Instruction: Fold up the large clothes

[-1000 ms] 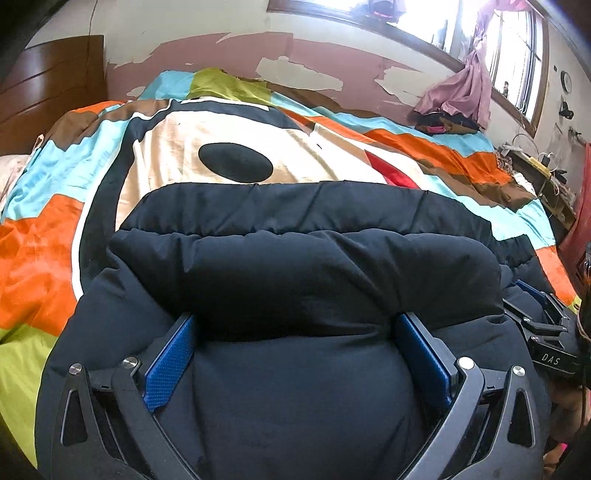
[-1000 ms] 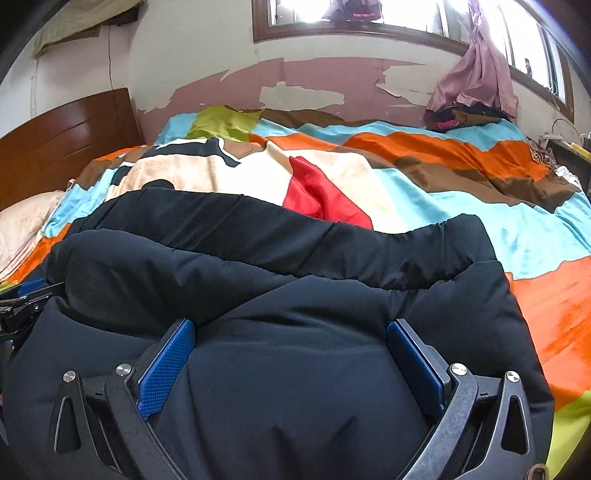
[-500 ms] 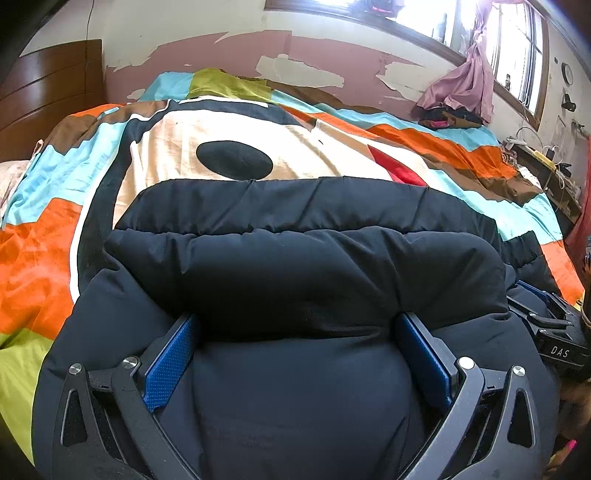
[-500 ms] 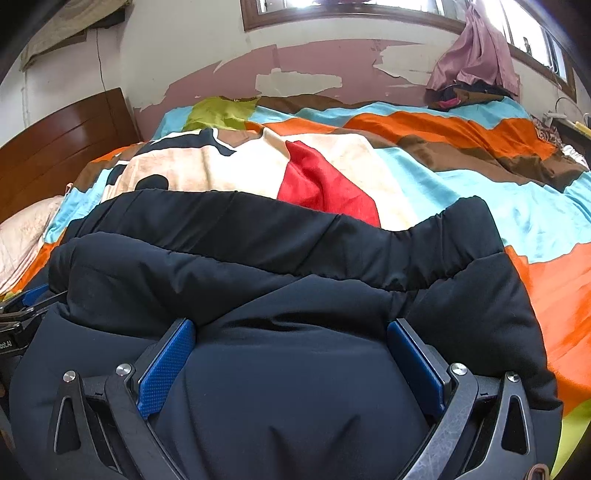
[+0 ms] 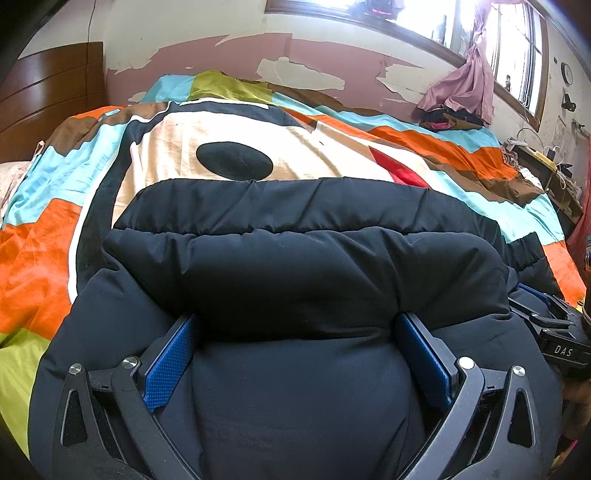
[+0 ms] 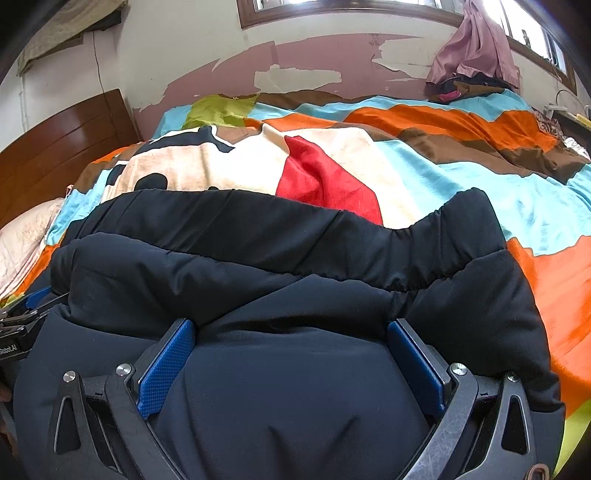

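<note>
Patchwork-covered bed [image 5: 92, 206] carrying a dark padded jacket [image 5: 303, 266], its thick folded edge bulging between the spread fingers of the left tool [image 5: 295, 350] and right tool [image 6: 291, 347]; such springy bulk likely slips free or reopens unless squeezed firmly.

Peeling pink wall [image 5: 332, 55] (bright window [image 5: 424, 18])

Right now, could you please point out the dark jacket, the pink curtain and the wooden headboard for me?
jacket [image 5: 295, 273]: left wrist view, on its upper padded fold.
curtain [image 6: 476, 51]: right wrist view, on the bunched cloth.
headboard [image 6: 70, 136]: right wrist view, on its wooden panel.
</note>
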Action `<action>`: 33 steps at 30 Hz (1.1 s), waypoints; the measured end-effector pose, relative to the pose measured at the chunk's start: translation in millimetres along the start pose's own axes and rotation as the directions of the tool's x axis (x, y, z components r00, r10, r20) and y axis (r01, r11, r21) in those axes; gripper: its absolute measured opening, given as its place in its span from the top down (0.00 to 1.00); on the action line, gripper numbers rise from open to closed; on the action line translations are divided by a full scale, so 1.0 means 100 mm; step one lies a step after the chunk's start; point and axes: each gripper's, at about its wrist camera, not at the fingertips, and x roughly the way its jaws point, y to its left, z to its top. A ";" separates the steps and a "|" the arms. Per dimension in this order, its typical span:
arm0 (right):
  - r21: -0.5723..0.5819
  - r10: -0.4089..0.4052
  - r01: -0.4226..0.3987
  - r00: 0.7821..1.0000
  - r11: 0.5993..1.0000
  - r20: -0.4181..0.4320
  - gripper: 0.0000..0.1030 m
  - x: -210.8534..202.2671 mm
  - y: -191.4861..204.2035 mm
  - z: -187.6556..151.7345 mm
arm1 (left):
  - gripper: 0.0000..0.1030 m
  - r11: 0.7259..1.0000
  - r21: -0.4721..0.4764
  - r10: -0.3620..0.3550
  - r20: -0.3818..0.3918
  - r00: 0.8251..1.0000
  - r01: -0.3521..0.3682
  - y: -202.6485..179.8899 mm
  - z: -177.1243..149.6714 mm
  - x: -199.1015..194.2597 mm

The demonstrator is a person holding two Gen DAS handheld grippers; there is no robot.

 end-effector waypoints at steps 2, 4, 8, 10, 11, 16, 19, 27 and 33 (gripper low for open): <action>-0.002 -0.001 0.001 1.000 1.000 0.001 0.00 0.00 0.00 0.00 | 0.01 1.000 0.001 -0.002 0.003 1.000 0.002 0.01 0.00 0.00; -0.002 -0.002 0.002 1.000 1.000 0.005 0.00 -0.01 0.00 0.00 | 0.01 1.000 -0.001 -0.005 0.005 1.000 0.005 0.00 0.00 0.00; -0.008 -0.010 0.010 0.999 1.000 0.040 0.00 -0.08 0.02 -0.06 | 0.01 0.998 -0.024 -0.049 0.068 0.996 0.051 0.08 -0.06 -0.08; -0.026 -0.037 0.039 0.997 0.999 0.068 0.00 -0.14 0.07 -0.10 | 0.01 0.996 -0.044 -0.075 0.105 0.992 0.080 0.14 -0.09 -0.13; -0.039 -0.059 0.063 0.995 0.997 0.085 0.00 -0.17 0.11 -0.12 | 0.01 0.995 -0.048 -0.083 0.115 0.990 0.089 0.16 -0.10 -0.15; -0.101 -0.161 0.173 0.980 0.980 0.119 0.00 -0.25 0.29 -0.16 | 0.01 0.996 -0.051 -0.075 0.084 0.994 0.079 0.16 -0.04 -0.23; -0.144 -0.163 0.184 0.976 0.972 0.147 0.00 -0.47 0.31 -0.20 | 0.01 0.993 -0.061 -0.098 0.031 0.995 0.099 0.24 -0.01 -0.39; -0.029 -0.132 0.138 0.979 0.990 0.156 0.00 -1.05 -0.28 -0.46 | 0.01 0.989 -0.138 -0.053 0.038 0.998 0.057 0.81 -0.17 -0.96; 0.159 -0.129 0.112 0.987 0.981 0.098 0.00 -0.99 -0.70 -0.74 | 0.01 0.958 -0.284 -0.037 -0.009 0.999 0.033 1.33 -0.44 -1.10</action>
